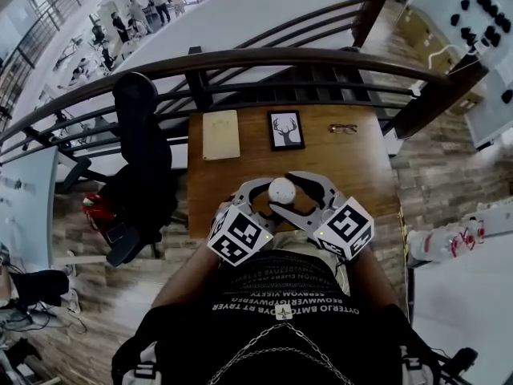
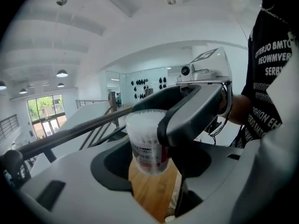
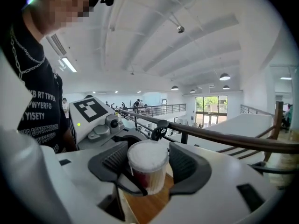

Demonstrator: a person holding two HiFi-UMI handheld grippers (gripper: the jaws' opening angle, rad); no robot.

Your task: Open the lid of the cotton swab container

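The cotton swab container (image 1: 281, 189), a clear tub with a white lid and a red label, hangs above the wooden table (image 1: 365, 175), close to my chest. My left gripper (image 1: 271, 200) is shut on its lower body (image 2: 149, 157), one jaw on either side. My right gripper (image 1: 291, 191) comes in from the other side and is shut on the lidded top (image 3: 147, 158). In the left gripper view, one right finger (image 2: 191, 113) wraps over the tub's rim. In the right gripper view, a dark left finger (image 3: 127, 186) crosses low in front of the tub. The lid sits flat on the tub.
At the table's far edge lie a pale notepad (image 1: 220, 134), a framed deer picture (image 1: 286, 129) and a pair of glasses (image 1: 343, 128). A curved railing (image 1: 280, 58) runs behind the table. A black chair (image 1: 143, 155) stands at its left.
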